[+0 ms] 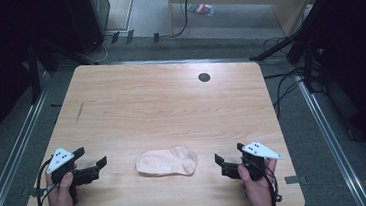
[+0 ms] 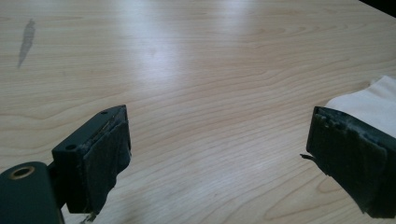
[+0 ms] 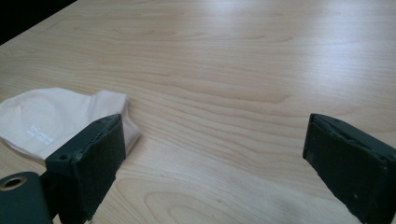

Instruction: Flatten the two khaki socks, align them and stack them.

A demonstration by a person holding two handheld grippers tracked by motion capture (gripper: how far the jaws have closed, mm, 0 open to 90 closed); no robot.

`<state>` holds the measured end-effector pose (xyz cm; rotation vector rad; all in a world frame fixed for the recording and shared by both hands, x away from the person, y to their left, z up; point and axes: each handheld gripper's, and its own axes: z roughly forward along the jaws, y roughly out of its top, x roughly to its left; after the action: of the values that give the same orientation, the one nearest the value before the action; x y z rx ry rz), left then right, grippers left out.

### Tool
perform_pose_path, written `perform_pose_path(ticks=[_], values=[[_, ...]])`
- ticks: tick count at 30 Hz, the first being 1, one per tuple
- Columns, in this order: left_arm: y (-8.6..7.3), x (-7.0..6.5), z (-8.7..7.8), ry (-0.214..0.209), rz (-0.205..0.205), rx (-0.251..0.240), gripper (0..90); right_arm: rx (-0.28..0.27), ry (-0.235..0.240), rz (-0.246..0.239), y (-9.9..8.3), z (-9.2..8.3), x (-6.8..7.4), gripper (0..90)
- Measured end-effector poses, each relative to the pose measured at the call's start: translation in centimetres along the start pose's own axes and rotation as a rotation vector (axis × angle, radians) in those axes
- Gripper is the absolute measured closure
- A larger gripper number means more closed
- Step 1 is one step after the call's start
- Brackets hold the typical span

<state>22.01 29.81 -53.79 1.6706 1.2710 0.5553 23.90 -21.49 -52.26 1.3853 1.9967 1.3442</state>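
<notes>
Pale sock (image 1: pixel 166 162) lies flat near the front edge of the wooden table (image 1: pixel 161 105), between the left gripper (image 1: pixel 92 167) and right gripper (image 1: pixel 222 164), touching neither; both are hand-held with jaws spread wide and nothing in them. High view alone gives the whole sock, the dark round hole (image 1: pixel 204 77) toward the far edge and the cables on the floor. Left gripper view catches just a sock corner (image 2: pixel 373 100) behind its right-hand jaw; right gripper view shows most of the sock (image 3: pixel 51 121), near end hidden by a jaw, white print too small to read.
</notes>
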Motion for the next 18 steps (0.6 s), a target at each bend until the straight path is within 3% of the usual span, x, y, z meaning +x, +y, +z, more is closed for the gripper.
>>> perform_pose_path(ticks=[15, 18], values=[[-1.4, 2.5, -1.9, 0.067, 0.008, 0.024, 6.7, 0.018, -0.047, 0.026, -1.5, -1.9, -2.6, 6.0], [-1.8, 3.0, -2.5, 0.085, 0.032, 0.037, 6.7, 0.024, -0.060, 0.028, -2.0, -2.5, -3.4, 6.0]])
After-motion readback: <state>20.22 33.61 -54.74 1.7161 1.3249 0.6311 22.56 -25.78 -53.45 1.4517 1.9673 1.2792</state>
